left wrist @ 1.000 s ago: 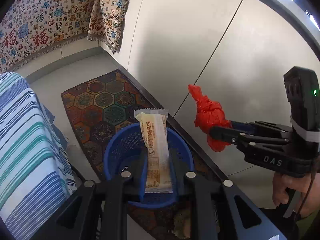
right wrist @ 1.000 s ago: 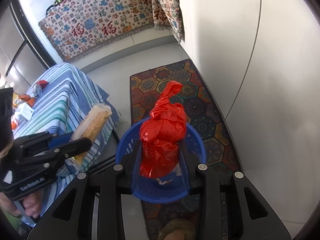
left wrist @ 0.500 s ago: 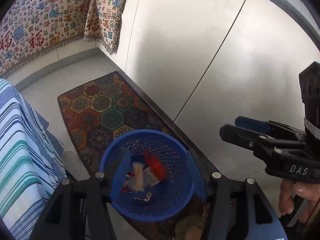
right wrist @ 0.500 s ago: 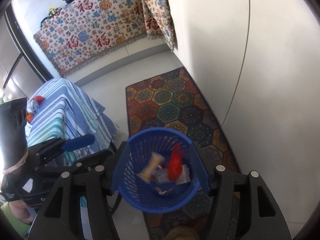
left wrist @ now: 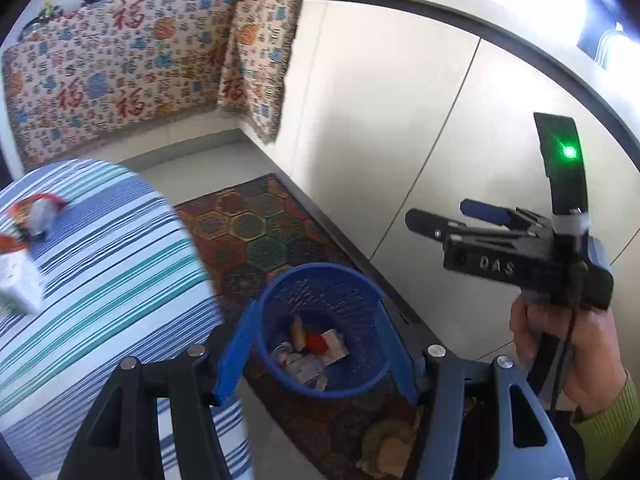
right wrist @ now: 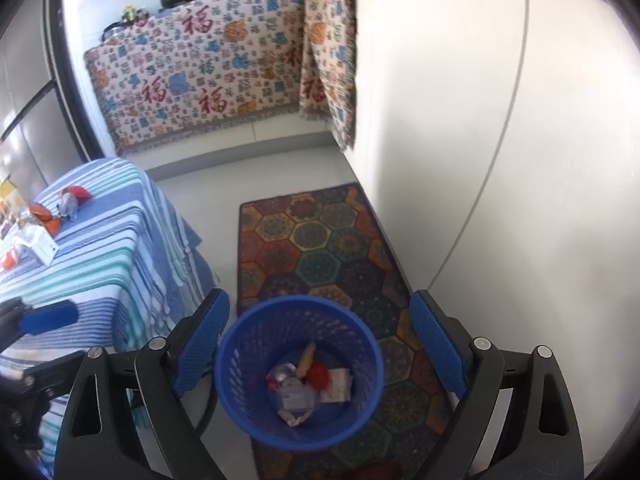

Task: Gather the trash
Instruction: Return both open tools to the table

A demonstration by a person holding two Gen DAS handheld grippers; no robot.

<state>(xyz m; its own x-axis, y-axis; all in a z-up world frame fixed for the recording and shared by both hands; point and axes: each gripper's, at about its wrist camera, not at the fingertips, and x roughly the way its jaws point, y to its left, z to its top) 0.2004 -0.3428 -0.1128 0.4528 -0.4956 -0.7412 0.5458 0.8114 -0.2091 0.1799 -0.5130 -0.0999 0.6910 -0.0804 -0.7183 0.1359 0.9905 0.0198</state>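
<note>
Presently, a blue mesh wastebasket [right wrist: 298,372] is recorded standing on a hexagon-patterned rug [right wrist: 320,256], close beside a white cabinet front [left wrist: 400,128]. Held within it (all lying at the bottom) are a red plastic bag [right wrist: 319,374], a pale yellow snack wrapper [right wrist: 307,356] and several crumpled papers and packets [right wrist: 296,400]. The left gripper [left wrist: 316,352] is seen above the basket, its jaws opening, with nothing clasped between the blue pads [left wrist: 234,356]. The right gripper [right wrist: 320,346] is likewise poised over the basket, jaws opening wide and empty; in the left wrist view it is gripped by a hand [left wrist: 560,344] in a green sleeve [left wrist: 608,412]. A table under a blue-and-teal striped cloth [right wrist: 104,248] is noted to the left, bearing further litter: a red-and-grey wrapper [right wrist: 72,200], an orange scrap [right wrist: 44,214] and a small white box [right wrist: 40,246]. A patterned fabric [right wrist: 208,68] is draped over the far counter.
</note>
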